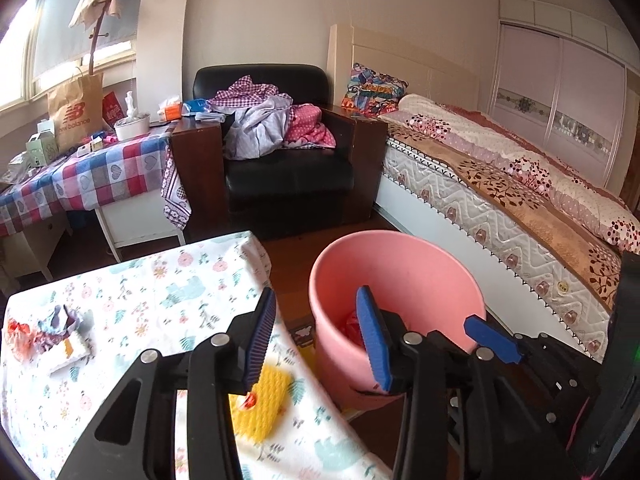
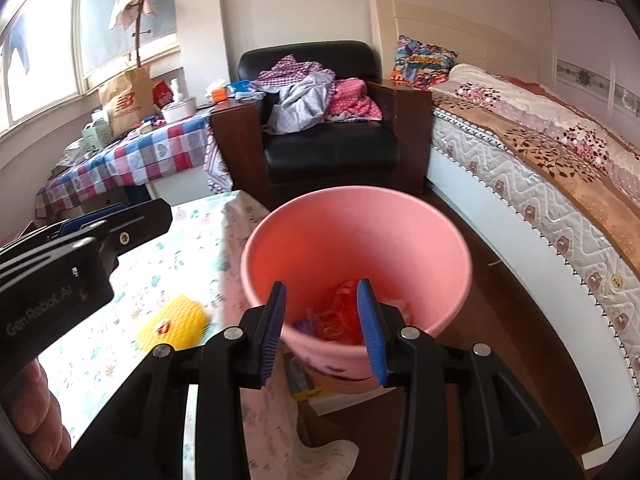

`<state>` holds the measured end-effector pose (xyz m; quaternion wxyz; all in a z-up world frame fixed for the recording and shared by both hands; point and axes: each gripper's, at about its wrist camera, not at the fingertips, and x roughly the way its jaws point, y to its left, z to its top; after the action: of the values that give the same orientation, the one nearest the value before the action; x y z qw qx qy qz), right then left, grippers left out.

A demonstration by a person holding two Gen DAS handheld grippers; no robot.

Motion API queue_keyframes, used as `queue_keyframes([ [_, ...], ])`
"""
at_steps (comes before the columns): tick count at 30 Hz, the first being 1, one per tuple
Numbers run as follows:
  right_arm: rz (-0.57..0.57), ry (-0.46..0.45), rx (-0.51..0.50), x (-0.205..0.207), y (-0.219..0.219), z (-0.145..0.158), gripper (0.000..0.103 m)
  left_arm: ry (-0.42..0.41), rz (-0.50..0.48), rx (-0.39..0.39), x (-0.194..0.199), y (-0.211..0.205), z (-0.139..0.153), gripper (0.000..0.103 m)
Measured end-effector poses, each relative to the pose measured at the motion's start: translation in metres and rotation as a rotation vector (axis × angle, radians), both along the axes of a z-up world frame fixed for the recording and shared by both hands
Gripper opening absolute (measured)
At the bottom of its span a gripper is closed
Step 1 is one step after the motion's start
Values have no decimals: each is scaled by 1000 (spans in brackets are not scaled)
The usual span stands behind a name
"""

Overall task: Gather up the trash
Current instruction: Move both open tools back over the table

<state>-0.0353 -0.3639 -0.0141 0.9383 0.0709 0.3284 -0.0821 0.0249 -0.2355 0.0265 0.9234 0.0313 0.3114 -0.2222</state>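
- Both grippers are hanging with jaws parted and nothing between the pads: the left gripper (image 1: 318, 334) is standing wide over the table edge beside the bin, and the right gripper (image 2: 322, 330) is gaping less widely, right over the bin's mouth. I'd guess they are sitting there because something has just gone in, though I can't confirm that.
- Standing on the floor between the low table and the bed, the pink bin (image 1: 420, 268) is sitting just beside the table's corner, presumably so scraps can travel a short way from cloth to bucket.
- Inside the bin, red crinkly wrappers (image 2: 340, 312) are lying at the bottom with a bit of purple beside them; I'm counting one bin, but the pieces within are too jumbled to number.
- Waiting on the floral tablecloth (image 1: 168, 292) are what look like two spots of leftover rubbish: a crumpled pile of wrappers (image 1: 56, 330) at the far left edge, and a yellow sponge-like pad (image 1: 262, 400) with a small red scrap on it near the left gripper.
- Counting tools: two grippers, four blue pads in all.
- Judging from this, the collecting is partway along, with the tabletop pieces still to go.
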Motion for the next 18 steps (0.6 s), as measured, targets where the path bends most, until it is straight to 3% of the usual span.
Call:
queue_keyframes([
  [13,159,53,46,-16,61,-16,38,31,24,67,-51,113,-31,45],
  [18,217,116,117,-9,79,-31,38,73,69,83,-62,165,-51,45],
])
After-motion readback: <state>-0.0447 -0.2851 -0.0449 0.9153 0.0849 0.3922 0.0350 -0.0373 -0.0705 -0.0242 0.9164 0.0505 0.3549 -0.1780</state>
